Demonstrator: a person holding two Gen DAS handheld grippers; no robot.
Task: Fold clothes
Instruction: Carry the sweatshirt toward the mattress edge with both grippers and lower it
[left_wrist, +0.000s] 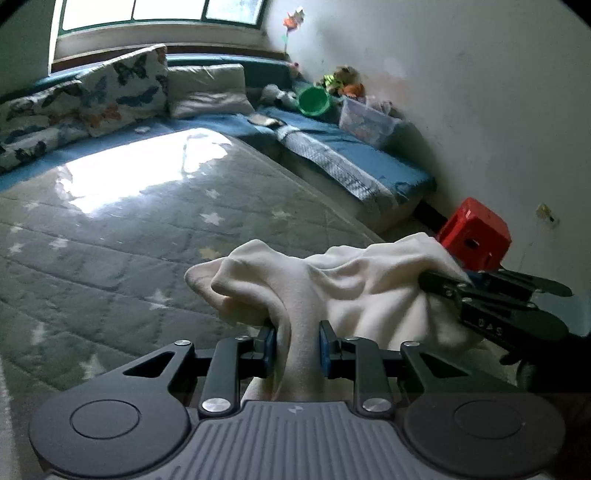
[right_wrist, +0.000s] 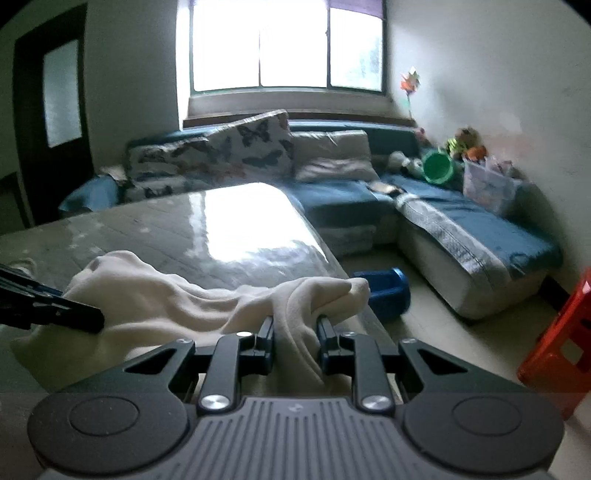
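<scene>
A cream fleece garment (left_wrist: 354, 280) hangs bunched between both grippers, over the near edge of a grey star-patterned mat (left_wrist: 155, 236). My left gripper (left_wrist: 297, 345) is shut on a thick fold of it that runs down between the blue pads. In the left wrist view my right gripper (left_wrist: 439, 284) comes in from the right, its fingers buried in the cloth. The right wrist view shows the same garment (right_wrist: 177, 299) with my right gripper (right_wrist: 296, 334) shut on a fold. There my left gripper (right_wrist: 94, 317) enters from the left edge, holding the other end.
A blue sofa (right_wrist: 480, 229) with butterfly pillows (right_wrist: 236, 147) wraps the far side and right of the mat. A green bucket (right_wrist: 437, 166) and clear box (right_wrist: 487, 184) sit on it. A blue tub (right_wrist: 388, 288) and red stool (right_wrist: 561, 350) stand on the floor at right.
</scene>
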